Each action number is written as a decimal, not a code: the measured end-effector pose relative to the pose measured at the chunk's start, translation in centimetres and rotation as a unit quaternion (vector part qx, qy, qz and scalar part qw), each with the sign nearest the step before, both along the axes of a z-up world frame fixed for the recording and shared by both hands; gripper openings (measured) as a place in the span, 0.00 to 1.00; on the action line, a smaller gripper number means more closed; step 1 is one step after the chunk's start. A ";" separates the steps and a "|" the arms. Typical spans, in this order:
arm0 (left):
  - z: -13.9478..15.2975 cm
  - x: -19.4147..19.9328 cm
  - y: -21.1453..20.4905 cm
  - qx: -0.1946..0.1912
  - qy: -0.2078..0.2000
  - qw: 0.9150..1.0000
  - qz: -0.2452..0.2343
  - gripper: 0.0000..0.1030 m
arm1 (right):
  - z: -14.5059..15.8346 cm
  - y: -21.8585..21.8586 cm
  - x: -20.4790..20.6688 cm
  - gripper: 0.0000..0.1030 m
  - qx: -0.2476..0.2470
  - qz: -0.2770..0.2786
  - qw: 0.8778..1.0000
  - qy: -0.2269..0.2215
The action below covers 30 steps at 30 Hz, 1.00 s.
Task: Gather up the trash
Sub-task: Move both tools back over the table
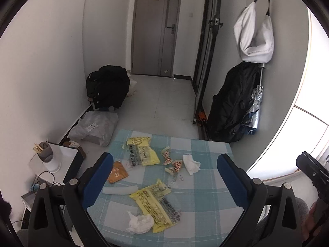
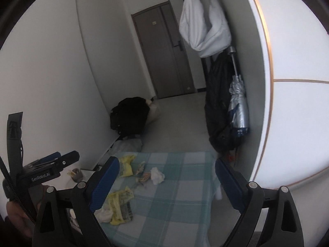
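Litter lies spread over a table with a blue-checked cloth (image 1: 205, 185). Nearest me are a yellow printed wrapper (image 1: 156, 205) and a crumpled white tissue (image 1: 139, 222). Farther off lie a second yellow wrapper (image 1: 141, 151), an orange packet (image 1: 117, 173), a white tube (image 1: 120, 190), red-patterned scraps (image 1: 172, 162) and another tissue (image 1: 191, 163). My left gripper (image 1: 164, 159) hangs above the near edge, open, with nothing between its fingers. My right gripper (image 2: 166, 162) is also open and empty, over the cloth (image 2: 185, 195), with the tissue (image 2: 157, 176) and the yellow wrappers (image 2: 120, 205) ahead to the left.
Left of the table stands a white side stand (image 1: 61, 154) with a grey cup of sticks (image 1: 44, 154) on it. On the floor are a grey parcel bag (image 1: 94, 127) and a black backpack (image 1: 107, 86). On the right wall hang a black bag (image 1: 234, 105), a silver umbrella (image 1: 254, 107) and a white bag (image 1: 255, 33).
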<state>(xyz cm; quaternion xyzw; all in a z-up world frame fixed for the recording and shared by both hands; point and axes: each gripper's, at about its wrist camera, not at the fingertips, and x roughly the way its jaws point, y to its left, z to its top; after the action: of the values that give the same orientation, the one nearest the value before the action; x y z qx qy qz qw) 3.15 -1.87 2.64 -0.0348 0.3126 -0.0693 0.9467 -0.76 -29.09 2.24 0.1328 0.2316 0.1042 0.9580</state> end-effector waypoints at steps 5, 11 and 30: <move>-2.9 0.8 4.2 -0.014 0.027 0.999 0.031 0.97 | -1.7 4.2 1.0 0.92 -0.016 0.031 0.999 0.019; -5.6 1.3 7.4 -0.035 0.053 0.997 0.047 0.97 | -3.6 7.8 2.5 0.92 -0.030 0.063 0.997 0.036; -14.1 2.5 9.2 -0.058 0.202 0.976 -0.060 0.96 | -8.9 13.6 6.4 0.92 -0.081 0.092 0.988 0.096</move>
<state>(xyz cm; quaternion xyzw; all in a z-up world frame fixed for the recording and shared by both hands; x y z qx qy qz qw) 5.64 7.29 -11.49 -0.0846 0.4943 -0.1355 0.8545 5.68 -15.53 -6.68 0.0419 0.3417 0.1597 0.9252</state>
